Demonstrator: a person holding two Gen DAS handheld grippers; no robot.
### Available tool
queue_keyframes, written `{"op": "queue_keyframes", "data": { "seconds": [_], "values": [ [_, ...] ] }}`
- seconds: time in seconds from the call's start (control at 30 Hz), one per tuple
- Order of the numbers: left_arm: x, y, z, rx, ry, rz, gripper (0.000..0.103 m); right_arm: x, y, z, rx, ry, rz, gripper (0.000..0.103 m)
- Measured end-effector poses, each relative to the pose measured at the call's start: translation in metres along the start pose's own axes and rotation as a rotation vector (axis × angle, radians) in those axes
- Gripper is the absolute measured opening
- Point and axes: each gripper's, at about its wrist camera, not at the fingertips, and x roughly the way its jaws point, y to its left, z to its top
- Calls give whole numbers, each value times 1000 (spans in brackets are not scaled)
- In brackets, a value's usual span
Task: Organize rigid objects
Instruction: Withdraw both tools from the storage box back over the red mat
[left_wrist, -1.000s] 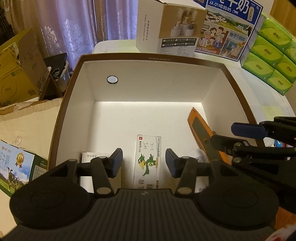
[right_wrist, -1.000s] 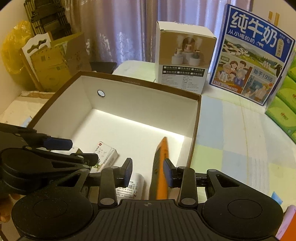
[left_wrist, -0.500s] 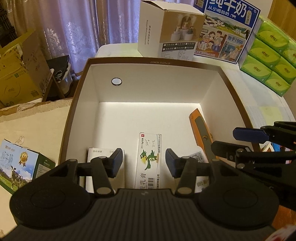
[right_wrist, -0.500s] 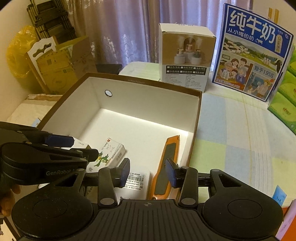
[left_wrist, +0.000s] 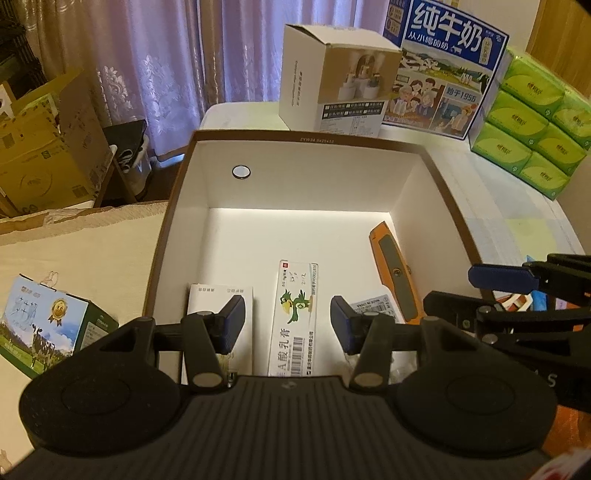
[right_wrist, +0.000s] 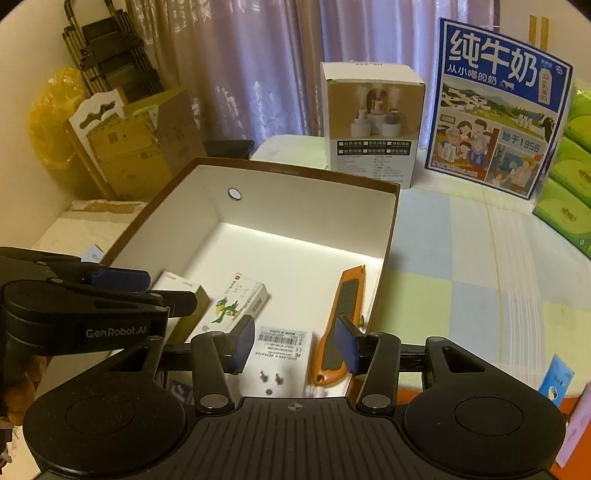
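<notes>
A brown box with white inside (left_wrist: 306, 142) (right_wrist: 388, 236) holds an orange utility knife (left_wrist: 393, 266) (right_wrist: 341, 306), a white carton with a green bird (left_wrist: 293, 317) (right_wrist: 236, 306), a plain white carton (left_wrist: 207, 299) (right_wrist: 177, 282) and a white plug adapter (right_wrist: 280, 354) (left_wrist: 373, 306). My left gripper (left_wrist: 287, 325) is open and empty above the box's near end, over the bird carton. My right gripper (right_wrist: 295, 345) is open and empty above the near right corner, over the adapter and knife.
A white product box (left_wrist: 332, 77), a blue milk carton (left_wrist: 447, 66) and green tissue packs (left_wrist: 535, 122) stand behind and right of the box. A small milk carton (left_wrist: 44, 325) lies on the left. Cardboard boxes (right_wrist: 136, 147) stand beyond the table. A checked cloth (right_wrist: 480, 277) covers the table.
Both grippers have pulled back and up from the box, still open and empty. The knife now lies flat along the right wall. More of the box's contents shows.
</notes>
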Motion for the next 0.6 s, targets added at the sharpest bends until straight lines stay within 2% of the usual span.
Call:
{"op": "queue_keyframes", "data": {
  "seconds": [0.37, 0.6],
  "values": [
    [-45, -4, -20, -17, -44, 4, 48, -40, 6, -21, 20, -23, 44, 61],
    [-71, -12, -36, -20, -64, 10, 49, -65, 6, -37, 39, -33, 47, 66]
  ]
}}
